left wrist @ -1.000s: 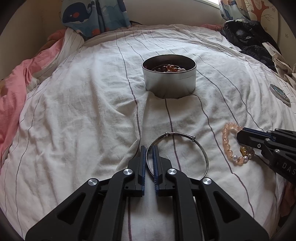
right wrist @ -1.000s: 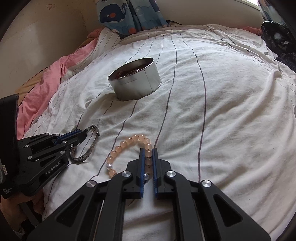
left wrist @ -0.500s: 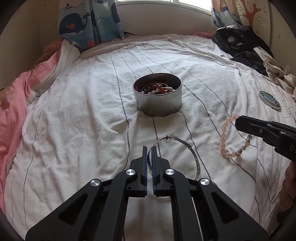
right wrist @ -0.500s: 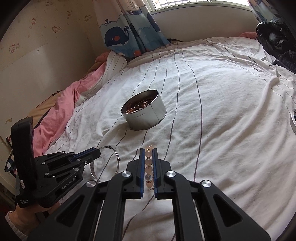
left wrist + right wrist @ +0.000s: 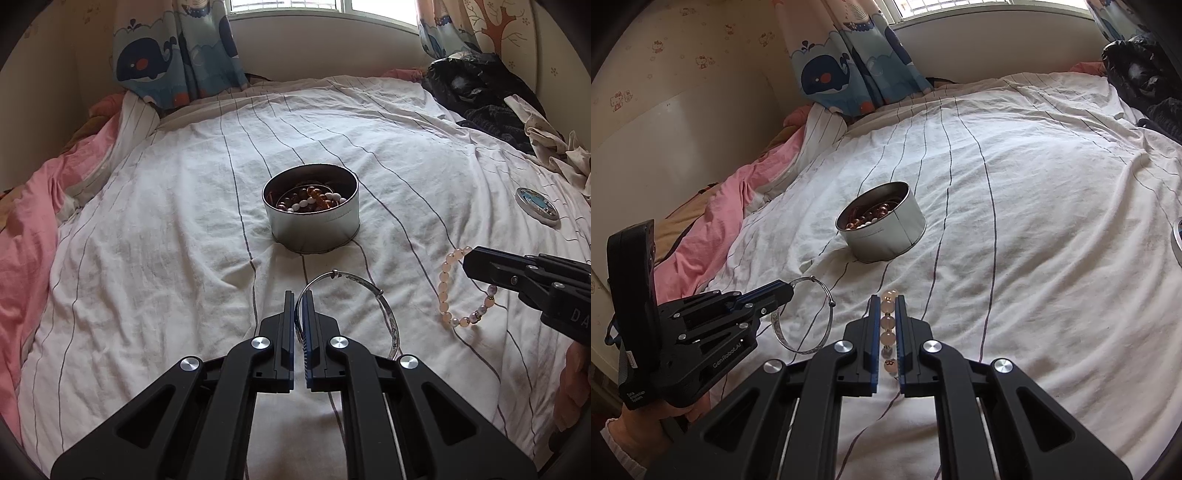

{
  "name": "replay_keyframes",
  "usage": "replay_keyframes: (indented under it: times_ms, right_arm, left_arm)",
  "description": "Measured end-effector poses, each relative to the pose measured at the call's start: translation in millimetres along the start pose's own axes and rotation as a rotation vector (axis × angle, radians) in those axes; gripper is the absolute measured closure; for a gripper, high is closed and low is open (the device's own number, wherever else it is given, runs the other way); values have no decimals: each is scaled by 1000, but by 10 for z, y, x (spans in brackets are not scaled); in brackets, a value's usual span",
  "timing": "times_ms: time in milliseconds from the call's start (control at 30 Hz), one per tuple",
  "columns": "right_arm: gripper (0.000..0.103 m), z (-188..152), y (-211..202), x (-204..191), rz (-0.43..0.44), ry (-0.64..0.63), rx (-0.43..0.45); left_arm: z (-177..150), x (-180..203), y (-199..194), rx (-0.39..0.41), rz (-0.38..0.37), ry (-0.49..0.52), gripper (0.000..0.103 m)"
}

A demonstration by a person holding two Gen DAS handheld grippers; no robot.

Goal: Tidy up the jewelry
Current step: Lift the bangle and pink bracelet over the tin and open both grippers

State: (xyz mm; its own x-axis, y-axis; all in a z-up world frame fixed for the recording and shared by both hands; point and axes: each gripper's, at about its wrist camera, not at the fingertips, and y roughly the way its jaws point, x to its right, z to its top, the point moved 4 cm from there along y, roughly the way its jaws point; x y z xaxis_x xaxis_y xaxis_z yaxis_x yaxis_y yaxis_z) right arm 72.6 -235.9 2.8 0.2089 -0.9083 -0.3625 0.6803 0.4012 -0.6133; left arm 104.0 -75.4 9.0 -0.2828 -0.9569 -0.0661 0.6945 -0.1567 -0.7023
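Observation:
A round metal tin (image 5: 314, 225) holding several bead bracelets stands on the white striped bedspread; it also shows in the right wrist view (image 5: 886, 232). My left gripper (image 5: 299, 299) is shut on a thin silver bangle (image 5: 373, 291) and holds it above the bed, short of the tin. My right gripper (image 5: 886, 302) is shut on a pink bead bracelet (image 5: 888, 321), which hangs from it in the left wrist view (image 5: 445, 291). The left gripper (image 5: 786, 290) with the bangle (image 5: 827, 321) shows at the left of the right wrist view.
The tin's round lid (image 5: 537, 205) lies on the bed to the right. Dark clothes (image 5: 476, 92) are piled at the far right. A pink blanket (image 5: 26, 229) lies along the left edge. Whale curtains (image 5: 173, 55) hang at the back.
Both grippers have risen off the bed, lifting the bangle and the bead bracelet clear of the sheet. The tin now looks farther away and lower in both views.

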Motion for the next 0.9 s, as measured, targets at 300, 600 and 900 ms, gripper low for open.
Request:
replay_keyframes:
  times_ms: [300,600,900]
  right_arm:
    - [95,122,-8,-36,41,6,14]
    - [95,683,51,-136,114,-11,70]
    - [95,1081,313,-180,158,-2,92]
  left_arm:
    - [113,-51,20,10,-16,-30,99]
    - [635,-169,172,71,-66,-122,99]
    - [1040,-245,898,-12,-97,-194,93]
